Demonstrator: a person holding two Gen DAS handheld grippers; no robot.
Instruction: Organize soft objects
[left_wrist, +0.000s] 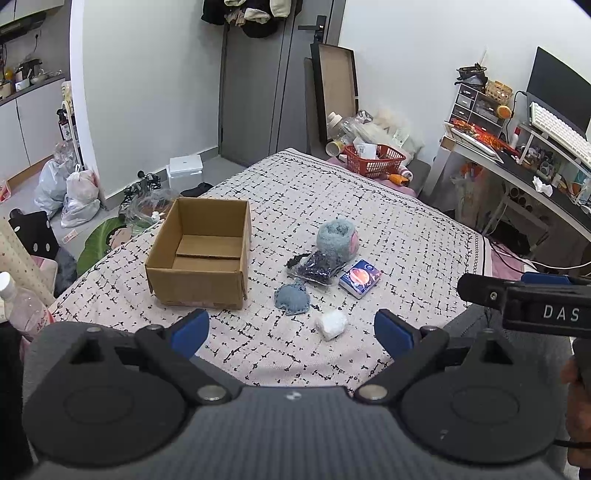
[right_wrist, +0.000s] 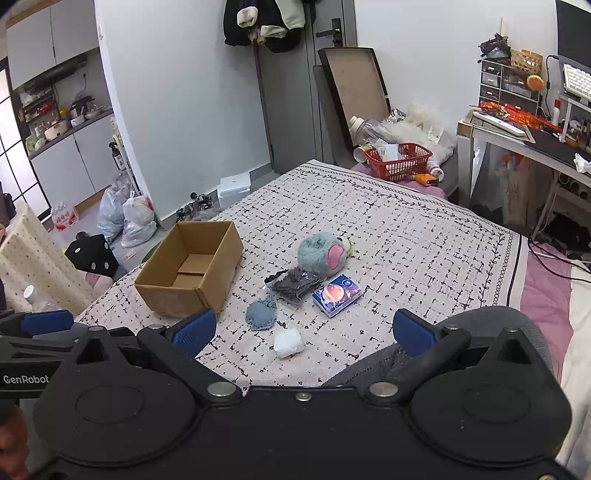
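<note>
From my left claw's camera, the left claw (left_wrist: 291, 328) is spread wide with nothing between its blue pads, hanging above the near edge of the bed (left_wrist: 424, 229). Just ahead of it and a little right lies a white puff (left_wrist: 331, 324); beyond that, a small blue cushion (left_wrist: 291, 301), a dark plastic bag (left_wrist: 317, 268), a fuzzy teal toy (left_wrist: 337, 236) and a printed pack (left_wrist: 360, 277). The cardboard box (left_wrist: 199, 254) sits ahead to the left, open and empty.

From my right claw's camera, the right claw (right_wrist: 303, 330) is likewise wide open and empty. The white puff (right_wrist: 289, 342) is nearly between its tips, the blue cushion (right_wrist: 260, 314) just past it, the box (right_wrist: 190, 267) off to the left.

I judge nothing is packed yet; this is the first pick. Next I would lower one claw over the puff, close gently, and carry it left to the box.
</note>
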